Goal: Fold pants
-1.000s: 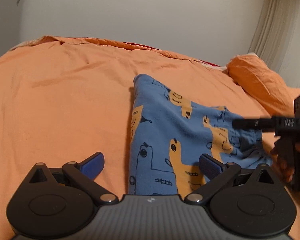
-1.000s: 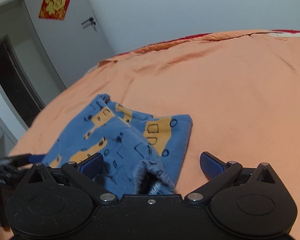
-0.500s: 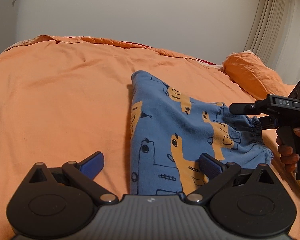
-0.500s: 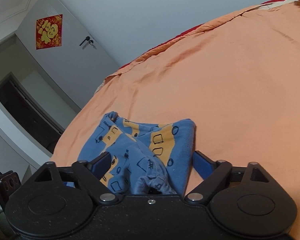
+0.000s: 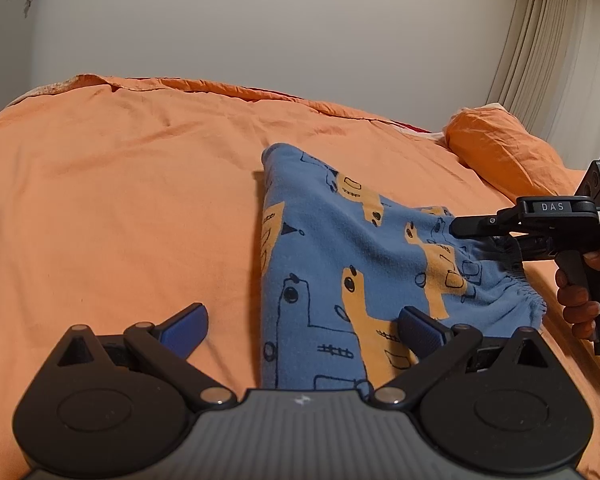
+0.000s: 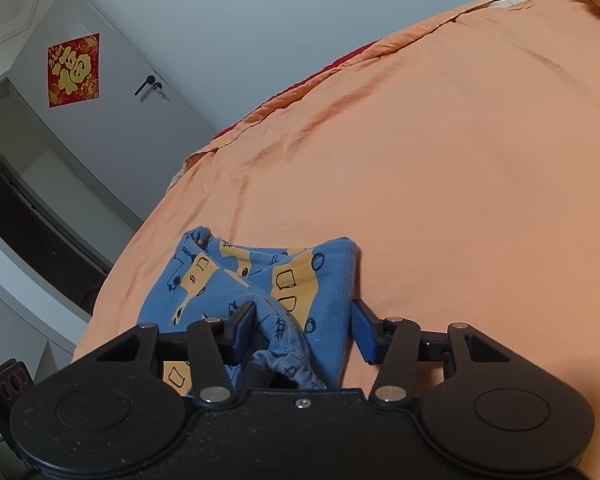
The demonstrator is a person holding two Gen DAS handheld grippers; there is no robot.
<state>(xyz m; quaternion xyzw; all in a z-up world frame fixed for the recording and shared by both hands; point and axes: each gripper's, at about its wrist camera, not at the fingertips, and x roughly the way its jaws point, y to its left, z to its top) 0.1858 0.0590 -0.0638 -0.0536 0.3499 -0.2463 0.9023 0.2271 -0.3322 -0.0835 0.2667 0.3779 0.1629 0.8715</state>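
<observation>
Blue pants [image 5: 340, 264] printed with orange figures lie folded on the orange bed cover [image 5: 120, 220]. My left gripper [image 5: 302, 326] is open, straddling the near left edge of the pants, its right pad over the fabric. At the right, a hand holds my right gripper [image 5: 484, 240] at the gathered waistband. In the right wrist view the right gripper [image 6: 304, 330] has the bunched waistband of the pants [image 6: 300, 276] between its blue pads. Its jaws are closing, and the right pad sits just beside the fabric edge.
An orange pillow [image 5: 500, 152] lies at the far right of the bed, with a curtain [image 5: 560, 60] behind it. A grey door [image 6: 100, 120] with a red paper sign stands beyond the bed's left side. Orange cover [image 6: 460, 200] stretches wide beyond the pants.
The right gripper's jaws have narrowed around the waistband, and the gripper has rolled, tilting its view. The waistband end now bunches between the pads. The left gripper has stayed in place.
</observation>
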